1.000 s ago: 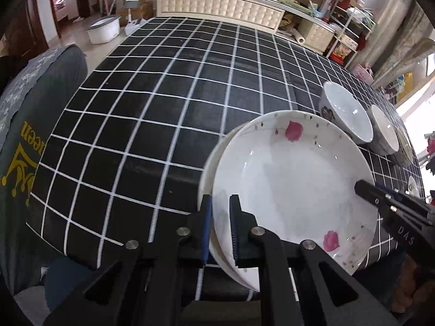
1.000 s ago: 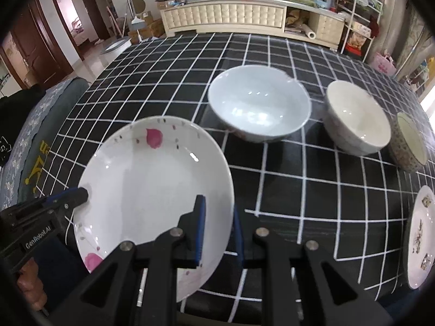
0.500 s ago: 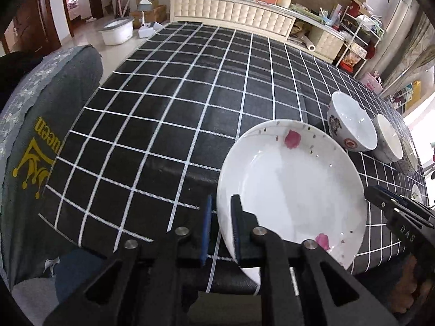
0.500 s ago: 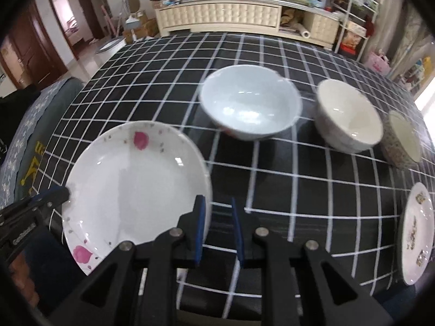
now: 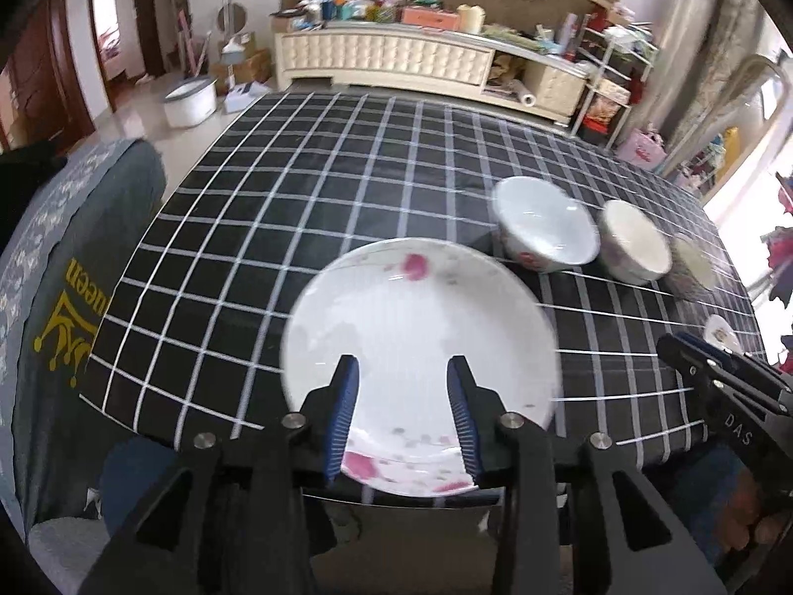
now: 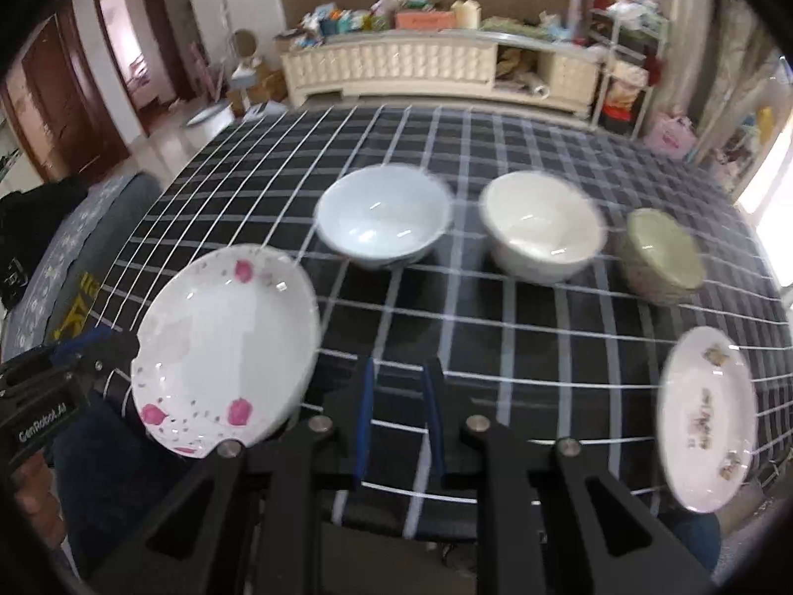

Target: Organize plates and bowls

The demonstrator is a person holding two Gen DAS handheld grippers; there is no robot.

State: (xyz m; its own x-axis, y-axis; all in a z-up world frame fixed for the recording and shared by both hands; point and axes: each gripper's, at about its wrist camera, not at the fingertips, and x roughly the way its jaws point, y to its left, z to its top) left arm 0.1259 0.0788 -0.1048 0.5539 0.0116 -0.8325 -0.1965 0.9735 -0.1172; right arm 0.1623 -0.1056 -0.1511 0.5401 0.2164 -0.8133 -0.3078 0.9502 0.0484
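Observation:
A white plate with pink flowers point(image 5: 421, 327) point(image 6: 223, 342) lies at the front edge of the black checked table point(image 5: 297, 198). My left gripper point(image 5: 404, 414) is open just above the plate's near rim, with nothing held between its blue pads. From the right wrist view it shows at the plate's left side point(image 6: 94, 357). My right gripper point(image 6: 400, 411) stands to the right of the plate, apart from it, with a narrow empty gap between its fingers. A pale blue bowl point(image 6: 381, 218), a cream bowl point(image 6: 540, 228) and a greenish bowl point(image 6: 664, 253) stand in a row behind.
A small white patterned plate point(image 6: 708, 416) lies near the table's front right corner. A grey cushioned seat point(image 5: 54, 258) stands left of the table. A cream sideboard point(image 5: 386, 59) with clutter runs along the far wall. The far half of the tablecloth is bare.
My left gripper has opened wide and let go of the plate's rim. The plate no longer sits between the right fingers. Both grippers have drawn back and up.

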